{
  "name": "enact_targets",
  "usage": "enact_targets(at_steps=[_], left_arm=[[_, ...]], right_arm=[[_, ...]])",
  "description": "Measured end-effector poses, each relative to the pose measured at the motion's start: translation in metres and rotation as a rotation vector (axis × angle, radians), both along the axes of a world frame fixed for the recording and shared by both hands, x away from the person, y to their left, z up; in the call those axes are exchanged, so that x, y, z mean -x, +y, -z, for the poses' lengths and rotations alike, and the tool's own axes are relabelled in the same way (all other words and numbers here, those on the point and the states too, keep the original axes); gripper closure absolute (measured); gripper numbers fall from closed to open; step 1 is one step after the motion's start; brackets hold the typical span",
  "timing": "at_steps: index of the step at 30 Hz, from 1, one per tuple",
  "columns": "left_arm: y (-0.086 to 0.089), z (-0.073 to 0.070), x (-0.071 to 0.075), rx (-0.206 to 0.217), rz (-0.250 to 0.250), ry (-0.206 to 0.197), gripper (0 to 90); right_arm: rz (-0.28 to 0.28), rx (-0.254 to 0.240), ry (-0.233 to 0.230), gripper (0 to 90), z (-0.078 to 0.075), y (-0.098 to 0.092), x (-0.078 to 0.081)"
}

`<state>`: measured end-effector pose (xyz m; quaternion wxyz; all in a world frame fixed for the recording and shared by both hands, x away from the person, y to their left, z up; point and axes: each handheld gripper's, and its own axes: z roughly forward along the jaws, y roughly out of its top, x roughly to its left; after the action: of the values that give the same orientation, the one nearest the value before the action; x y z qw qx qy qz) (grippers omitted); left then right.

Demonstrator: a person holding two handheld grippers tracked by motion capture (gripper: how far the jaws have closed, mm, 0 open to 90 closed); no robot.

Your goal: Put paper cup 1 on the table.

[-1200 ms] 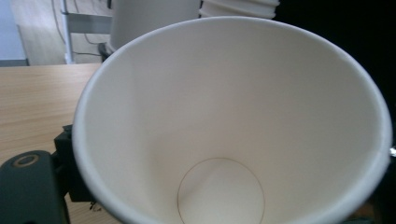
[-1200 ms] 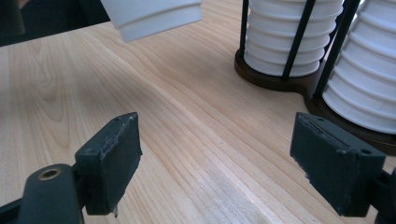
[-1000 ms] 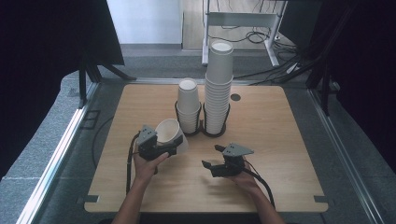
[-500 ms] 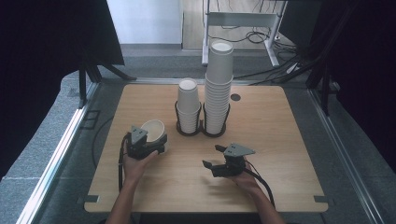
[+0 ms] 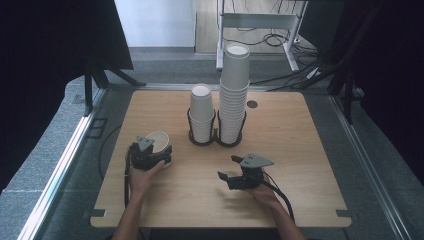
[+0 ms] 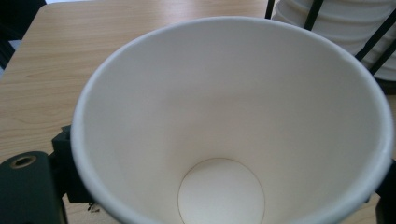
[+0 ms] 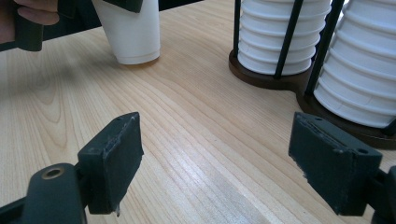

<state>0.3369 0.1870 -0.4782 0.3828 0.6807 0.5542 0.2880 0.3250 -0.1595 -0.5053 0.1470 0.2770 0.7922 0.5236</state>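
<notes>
Paper cup point(image 5: 159, 141) in left claw point(image 5: 150, 152)

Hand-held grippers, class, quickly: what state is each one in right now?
Left hand-held gripper: shut on the paper cup, base on the table.
Right hand-held gripper: open, holding nothing.

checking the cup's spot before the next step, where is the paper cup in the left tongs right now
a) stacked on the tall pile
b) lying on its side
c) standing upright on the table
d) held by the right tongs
c: in the right gripper view the paper cup stands upright with its base on the table, gripped near the rim by the left tongs.
</notes>
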Motion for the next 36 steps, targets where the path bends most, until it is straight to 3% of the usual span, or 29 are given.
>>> enact_targets(at_steps=[9,12,15,19,25,30,33,36], left_arm=[[-0.002,0.001,0.0,-0.03,-0.003,-0.005,10.4],[-0.003,-0.001,0.001,-0.012,0.013,-0.003,0.4],[-0.003,-0.006,0.005,-0.015,-0.014,-0.009,0.0],[-0.001,-0.014,0.012,0.003,-0.007,-0.025,0.0],[-0.002,-0.024,0.027,-0.048,0.006,-0.054,0.0],[0.001,-0.036,0.039,-0.012,0.071,-0.094,0.4],[-0.003,-0.04,0.042,-0.016,0.107,-0.099,10.2],[-0.009,-0.041,0.043,-0.022,0.123,-0.104,8.4]], right_arm=[[0.003,0.005,-0.005,17.4,0.001,0.001,0.0],[0.002,0.008,-0.004,17.4,0.001,0.001,0.0],[0.0,0.012,-0.003,17.3,0.001,0.001,0.001],[0.001,0.01,-0.002,17.3,0.001,0.001,0.001],[0.002,0.013,-0.004,17.2,0.001,0.0,0.001],[0.008,0.005,-0.005,17.2,0.0,-0.002,0.001],[0.004,0.011,-0.006,17.2,0.0,-0.001,0.002],[0.004,0.012,-0.006,17.2,0.0,-0.001,0.002]])
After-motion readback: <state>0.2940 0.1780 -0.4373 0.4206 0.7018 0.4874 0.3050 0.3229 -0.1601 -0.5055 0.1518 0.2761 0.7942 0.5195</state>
